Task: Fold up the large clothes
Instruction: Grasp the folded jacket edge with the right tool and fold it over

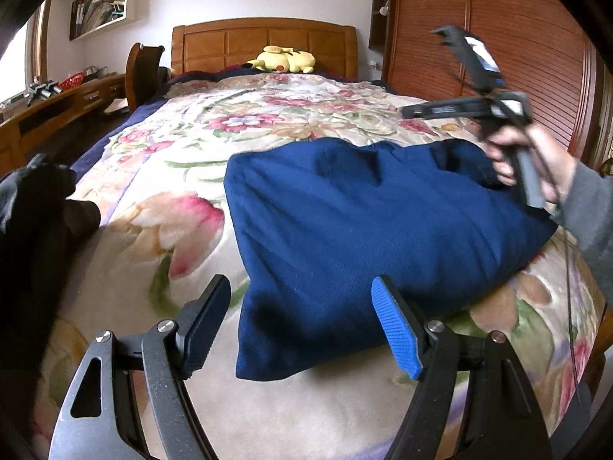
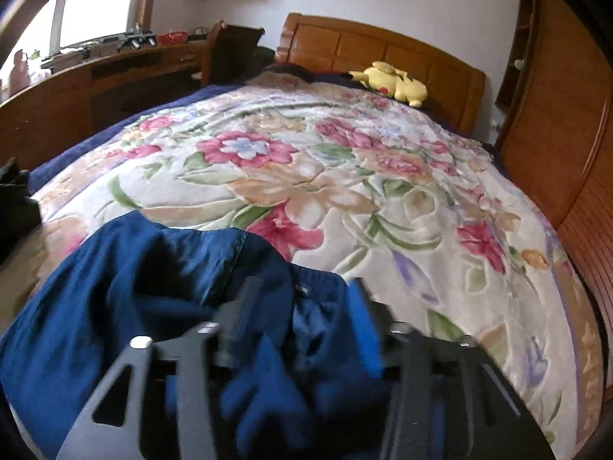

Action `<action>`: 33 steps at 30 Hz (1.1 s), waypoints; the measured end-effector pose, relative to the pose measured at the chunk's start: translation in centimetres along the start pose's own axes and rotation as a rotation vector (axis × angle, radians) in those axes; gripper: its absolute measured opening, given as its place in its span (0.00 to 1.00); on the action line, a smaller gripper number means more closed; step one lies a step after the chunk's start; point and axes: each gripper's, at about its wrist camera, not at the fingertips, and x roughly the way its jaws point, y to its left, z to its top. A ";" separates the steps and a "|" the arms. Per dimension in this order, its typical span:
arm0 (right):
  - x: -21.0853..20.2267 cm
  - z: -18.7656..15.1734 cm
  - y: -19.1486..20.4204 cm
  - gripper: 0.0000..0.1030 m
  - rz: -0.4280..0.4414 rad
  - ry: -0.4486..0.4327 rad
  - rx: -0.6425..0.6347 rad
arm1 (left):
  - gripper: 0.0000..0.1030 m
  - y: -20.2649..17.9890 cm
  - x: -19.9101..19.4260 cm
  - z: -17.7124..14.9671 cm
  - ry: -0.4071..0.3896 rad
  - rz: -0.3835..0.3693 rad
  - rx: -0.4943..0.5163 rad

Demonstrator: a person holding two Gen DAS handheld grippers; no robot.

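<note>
A navy blue garment (image 1: 364, 230) lies folded in a thick bundle on the floral bedspread (image 1: 153, 176). My left gripper (image 1: 302, 326) is open and empty, its fingers on either side of the bundle's near left corner. The right gripper (image 1: 479, 107) shows in the left wrist view, held in a hand above the bundle's far right end. In the right wrist view the right gripper (image 2: 299, 326) is blurred and open just above the garment (image 2: 134, 287), with nothing between its fingers.
A yellow plush toy (image 1: 283, 60) lies by the wooden headboard (image 1: 264, 42). A dark garment (image 1: 34, 207) lies at the bed's left edge. A wooden desk (image 1: 57, 103) stands on the left, a slatted wooden wardrobe (image 1: 498, 38) on the right.
</note>
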 end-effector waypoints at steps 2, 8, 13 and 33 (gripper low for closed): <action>-2.0 -1.2 -1.5 0.53 0.009 -0.016 -0.009 | 0.75 -0.2 -0.3 0.2 -0.019 -0.003 0.003; -6.1 -6.0 -5.3 0.60 -0.014 0.015 -0.021 | 0.75 -1.8 -0.7 1.2 -0.068 -0.037 0.004; -8.3 -8.9 -7.9 0.67 -0.057 0.065 0.000 | 0.75 -3.1 -0.2 1.7 -0.078 -0.053 0.017; -2.9 -6.4 -9.3 0.07 -0.022 0.145 -0.133 | 0.75 -4.8 1.4 1.8 -0.041 -0.055 0.045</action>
